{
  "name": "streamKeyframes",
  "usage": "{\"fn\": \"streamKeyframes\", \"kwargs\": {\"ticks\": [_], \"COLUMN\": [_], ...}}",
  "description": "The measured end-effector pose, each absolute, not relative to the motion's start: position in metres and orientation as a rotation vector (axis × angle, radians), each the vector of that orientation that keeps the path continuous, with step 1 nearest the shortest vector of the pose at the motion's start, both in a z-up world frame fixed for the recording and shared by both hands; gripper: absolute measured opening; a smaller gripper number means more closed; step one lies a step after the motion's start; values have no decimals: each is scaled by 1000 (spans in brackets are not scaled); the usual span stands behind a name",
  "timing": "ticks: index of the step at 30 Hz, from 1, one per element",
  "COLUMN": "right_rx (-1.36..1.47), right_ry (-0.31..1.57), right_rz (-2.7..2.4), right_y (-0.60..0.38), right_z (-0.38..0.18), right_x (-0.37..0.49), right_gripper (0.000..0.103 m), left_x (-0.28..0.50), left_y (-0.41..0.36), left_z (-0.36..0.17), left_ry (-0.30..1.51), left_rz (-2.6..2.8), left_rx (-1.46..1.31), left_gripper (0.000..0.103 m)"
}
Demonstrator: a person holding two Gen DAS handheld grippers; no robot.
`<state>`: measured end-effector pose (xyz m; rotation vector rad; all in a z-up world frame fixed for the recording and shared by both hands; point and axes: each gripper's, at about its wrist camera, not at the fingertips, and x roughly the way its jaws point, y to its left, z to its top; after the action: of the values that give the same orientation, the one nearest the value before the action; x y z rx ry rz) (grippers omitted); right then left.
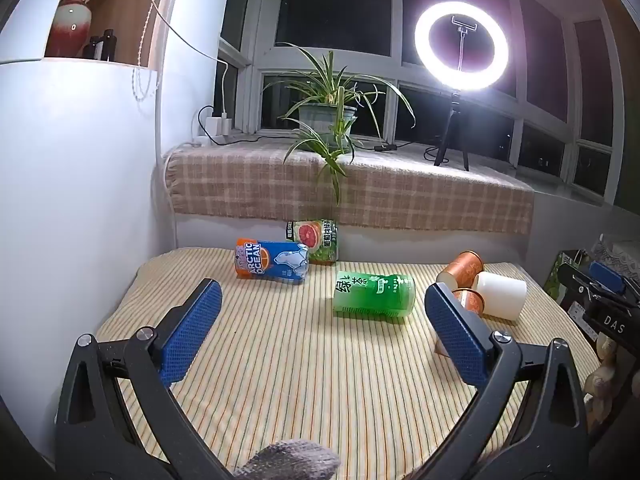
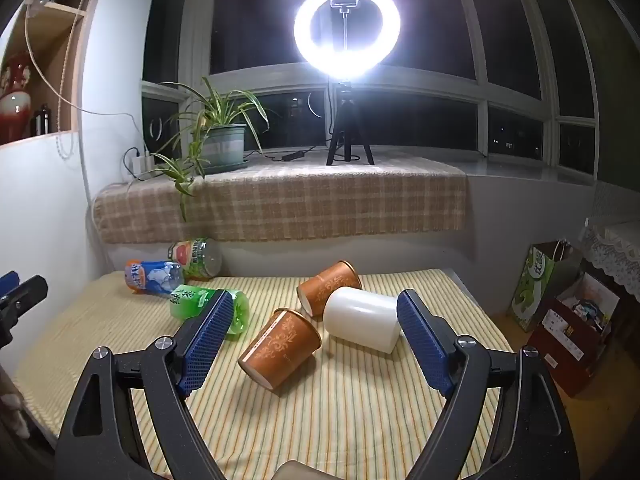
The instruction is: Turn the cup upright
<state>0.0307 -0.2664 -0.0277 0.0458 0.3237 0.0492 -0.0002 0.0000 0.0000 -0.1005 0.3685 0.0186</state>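
Three cups lie on their sides on the striped mat point(image 2: 360, 412). A near orange paper cup point(image 2: 280, 350) lies between the fingers of my open right gripper point(image 2: 314, 334). A white cup point(image 2: 362, 319) and a far orange cup point(image 2: 330, 285) lie just behind it. In the left wrist view the white cup point(image 1: 502, 294) and the far orange cup point(image 1: 462, 267) lie at the right, the near orange cup point(image 1: 470, 300) partly hidden behind a finger. My left gripper point(image 1: 320, 330) is open and empty above the mat, in front of a lying green cut bottle point(image 1: 374, 293).
A blue Arctic Ocean cut bottle point(image 1: 272, 261) lies on its side; a grapefruit-label one point(image 1: 314, 240) stands upright in the left view. A checked cloth covers the sill with a plant point(image 1: 328, 116) and ring light point(image 1: 460, 46). Bags and boxes point(image 2: 560, 320) stand right of the table.
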Motion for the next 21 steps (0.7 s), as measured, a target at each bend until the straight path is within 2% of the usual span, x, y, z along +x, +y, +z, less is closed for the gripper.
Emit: {"fn": "streamKeyframes", "kwargs": {"ticks": [21], "right_rx": [54], "right_ry": [337], "right_rz": [54], "right_y": [-268], "right_z": [-30], "right_x": [32], "right_gripper": [84], "left_x": [3], "left_y": [-3], "left_z": [-4], "left_ry": [383], "left_rz": [16], "left_rx": [-91], "left_gripper": [103]}}
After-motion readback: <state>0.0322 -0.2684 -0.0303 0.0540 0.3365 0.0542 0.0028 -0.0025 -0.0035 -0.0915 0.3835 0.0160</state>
